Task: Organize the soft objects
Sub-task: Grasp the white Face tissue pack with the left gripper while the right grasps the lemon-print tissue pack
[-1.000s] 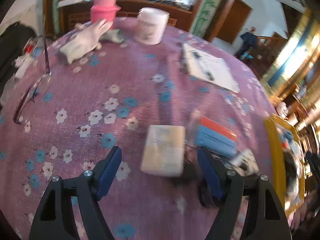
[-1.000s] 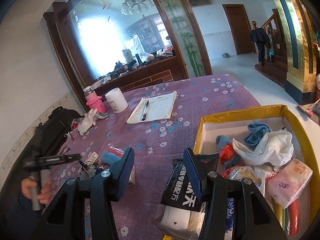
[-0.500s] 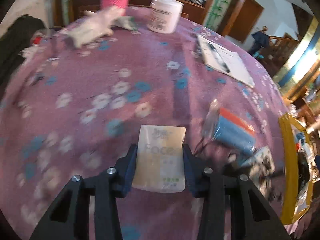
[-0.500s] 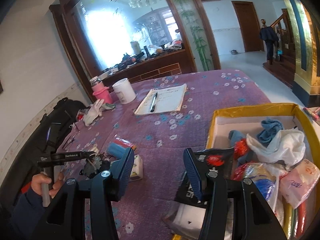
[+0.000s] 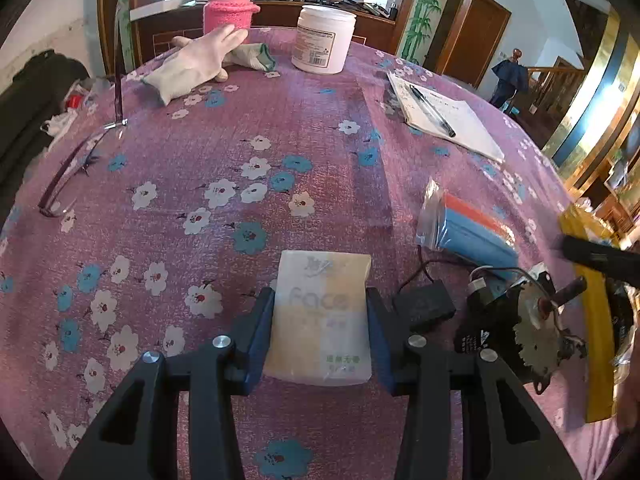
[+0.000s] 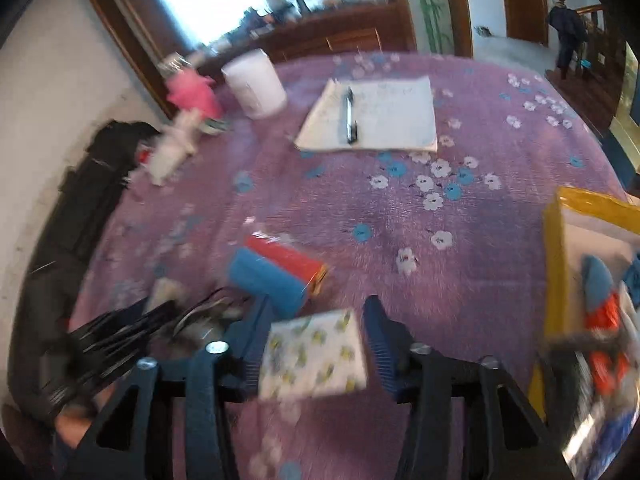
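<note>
- Lower centre of the left wrist view: the left gripper [image 5: 320, 328] is clamped on a pale tissue pack [image 5: 320, 320], a blue pad pressing each long side. The pack lies flat on the worktop [image 5: 200, 152], which wears a purple cloth with white and blue flowers. The pack reads "Face" in faint large letters; the small green characters near its lower edge are too small to read.
- Lower centre of the right wrist view, which is blurred: the right gripper [image 6: 316, 344] has just been closing, with a white tissue pack [image 6: 314, 360] printed with small yellow and blue motifs between its pads. The left pad meets the pack's edge; whether the right pad touches I cannot tell.
- Right of the first pack in the left wrist view: a small black box with a wire [image 5: 424, 306], then a toothed metal disc on a dark part [image 5: 536, 340].
- Far right edge: the yellow rim of a box [image 5: 596, 320].
- Mid right: a clear bag of blue and orange rolls [image 5: 468, 228].
- Upper right: a notepad [image 5: 444, 120] with a pen [image 5: 430, 110] lying on it; its writing is illegible.
- Upper left: a white glove [image 5: 192, 66].
- Top: a white jar [image 5: 322, 38] with an unreadable label, and a bottle in a pink knitted sleeve [image 5: 230, 6].
</note>
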Motion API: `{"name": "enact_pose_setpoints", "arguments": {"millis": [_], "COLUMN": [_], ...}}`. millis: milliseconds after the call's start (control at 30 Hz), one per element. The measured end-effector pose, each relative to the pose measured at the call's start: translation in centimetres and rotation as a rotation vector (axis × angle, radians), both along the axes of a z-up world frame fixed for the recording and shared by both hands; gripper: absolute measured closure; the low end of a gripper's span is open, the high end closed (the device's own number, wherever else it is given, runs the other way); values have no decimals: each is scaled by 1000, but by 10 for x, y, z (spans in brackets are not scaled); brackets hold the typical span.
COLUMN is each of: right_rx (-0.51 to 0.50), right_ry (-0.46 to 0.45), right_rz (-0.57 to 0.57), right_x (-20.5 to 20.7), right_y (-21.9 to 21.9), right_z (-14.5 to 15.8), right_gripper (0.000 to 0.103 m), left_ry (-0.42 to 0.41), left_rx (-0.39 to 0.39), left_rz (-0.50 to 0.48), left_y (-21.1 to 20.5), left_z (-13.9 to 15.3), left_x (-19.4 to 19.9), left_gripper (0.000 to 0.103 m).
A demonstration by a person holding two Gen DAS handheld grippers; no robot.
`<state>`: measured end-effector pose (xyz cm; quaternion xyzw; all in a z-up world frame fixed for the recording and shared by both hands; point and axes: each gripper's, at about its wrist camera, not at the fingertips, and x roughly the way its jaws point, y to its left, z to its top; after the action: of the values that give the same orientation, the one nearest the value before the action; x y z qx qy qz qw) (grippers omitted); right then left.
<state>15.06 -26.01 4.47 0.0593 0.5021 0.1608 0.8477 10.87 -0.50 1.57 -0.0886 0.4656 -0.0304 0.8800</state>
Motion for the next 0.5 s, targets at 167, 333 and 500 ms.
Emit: {"name": "enact_pose_setpoints", "arguments": {"millis": [167,333,500], "right_rx": [-9,18,-6], "right_ry": [74,105,28], "right_rz": [-4,57,230], "right_x": [6,-70,-137], "right_y": [-7,-19,-19], "right_z": [-25,-18,-5], "right_gripper": [63,61,59], "left_ry": [4,8,4], "left_rx": [-7,-15,14], "left_rz": [0,1,1], "left_y": [1,2,-3], "left_z": [-1,-1,-2], "left_x": [2,3,3], "left_gripper": [60,60,60]}}
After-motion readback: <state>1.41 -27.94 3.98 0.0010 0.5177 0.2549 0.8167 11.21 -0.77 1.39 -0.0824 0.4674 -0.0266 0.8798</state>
